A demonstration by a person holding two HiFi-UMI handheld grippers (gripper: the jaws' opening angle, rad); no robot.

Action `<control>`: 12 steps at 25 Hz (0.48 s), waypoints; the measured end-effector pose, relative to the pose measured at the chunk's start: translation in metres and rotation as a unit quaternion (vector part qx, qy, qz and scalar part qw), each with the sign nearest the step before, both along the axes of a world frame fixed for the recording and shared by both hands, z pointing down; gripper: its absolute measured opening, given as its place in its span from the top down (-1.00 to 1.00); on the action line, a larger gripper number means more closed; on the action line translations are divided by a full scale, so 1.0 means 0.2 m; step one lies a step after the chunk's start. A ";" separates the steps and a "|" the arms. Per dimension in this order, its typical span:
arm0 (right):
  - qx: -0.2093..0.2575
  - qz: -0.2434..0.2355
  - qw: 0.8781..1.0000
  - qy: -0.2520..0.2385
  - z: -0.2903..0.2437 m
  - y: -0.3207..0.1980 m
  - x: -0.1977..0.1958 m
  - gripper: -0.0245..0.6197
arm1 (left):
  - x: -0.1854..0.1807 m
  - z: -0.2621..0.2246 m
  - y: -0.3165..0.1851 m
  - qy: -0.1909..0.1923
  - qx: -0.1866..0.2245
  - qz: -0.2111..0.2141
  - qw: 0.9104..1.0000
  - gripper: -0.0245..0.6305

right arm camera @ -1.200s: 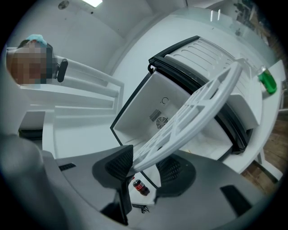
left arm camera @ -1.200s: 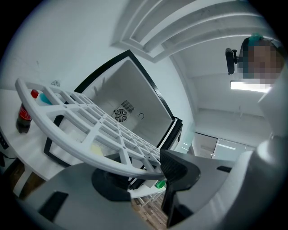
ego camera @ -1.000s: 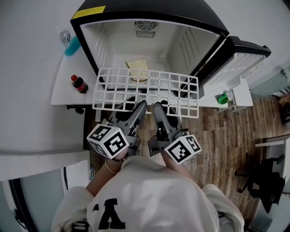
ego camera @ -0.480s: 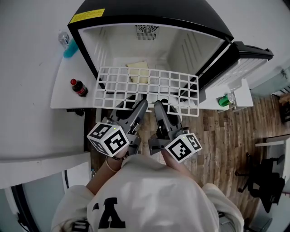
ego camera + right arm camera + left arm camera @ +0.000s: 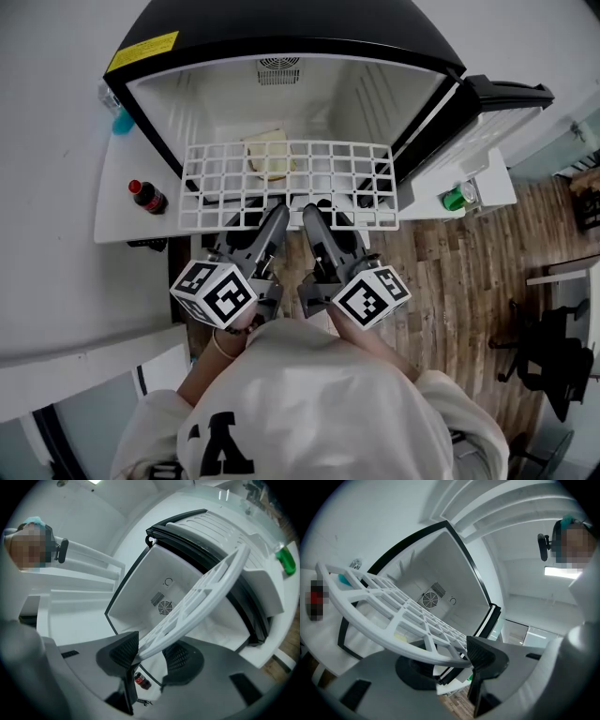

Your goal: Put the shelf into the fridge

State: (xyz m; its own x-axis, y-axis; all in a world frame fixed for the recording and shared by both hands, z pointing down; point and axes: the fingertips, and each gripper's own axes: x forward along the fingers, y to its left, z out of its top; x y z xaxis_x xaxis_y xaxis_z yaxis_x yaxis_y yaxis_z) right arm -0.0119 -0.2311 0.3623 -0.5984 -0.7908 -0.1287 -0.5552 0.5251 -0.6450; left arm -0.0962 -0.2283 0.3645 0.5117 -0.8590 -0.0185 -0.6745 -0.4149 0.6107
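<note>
The white wire shelf (image 5: 298, 175) is held level in front of the open black fridge (image 5: 281, 39), its far edge at the fridge mouth. My left gripper (image 5: 276, 216) and right gripper (image 5: 311, 216) are side by side at the middle of the shelf's near edge, each shut on its front bar. In the left gripper view the shelf (image 5: 393, 616) runs from my left gripper (image 5: 451, 659) toward the white fridge interior (image 5: 440, 581). In the right gripper view the shelf (image 5: 201, 599) is clamped between the pads of my right gripper (image 5: 151, 654).
A yellow-white item (image 5: 267, 155) lies on the fridge floor under the shelf. The fridge door (image 5: 492, 112) stands open at the right. On the white counter are a cola bottle (image 5: 147, 196) at the left and a green can (image 5: 457, 198) at the right. Wooden floor lies below.
Both grippers have carried the shelf forward toward the fridge. Its far edge now reaches the fridge opening.
</note>
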 end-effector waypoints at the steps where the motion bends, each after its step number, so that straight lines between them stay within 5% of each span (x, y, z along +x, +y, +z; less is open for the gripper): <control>1: -0.001 0.000 1.000 -0.001 0.00 -0.01 0.00 0.43 | 0.00 0.00 -0.01 -0.001 0.000 0.000 1.000 0.35; 12: -0.001 -0.010 1.000 -0.008 0.00 -0.05 0.00 0.43 | 0.00 0.00 -0.05 -0.005 -0.002 -0.009 1.000 0.35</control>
State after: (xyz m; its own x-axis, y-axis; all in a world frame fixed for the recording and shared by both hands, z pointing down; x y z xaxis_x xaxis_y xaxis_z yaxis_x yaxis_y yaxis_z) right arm -0.0111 -0.2417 0.3631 -0.6120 -0.7788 -0.1372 -0.5336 0.5347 -0.6553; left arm -0.0954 -0.2385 0.3638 0.4971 -0.8676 -0.0104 -0.6879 -0.4014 0.6047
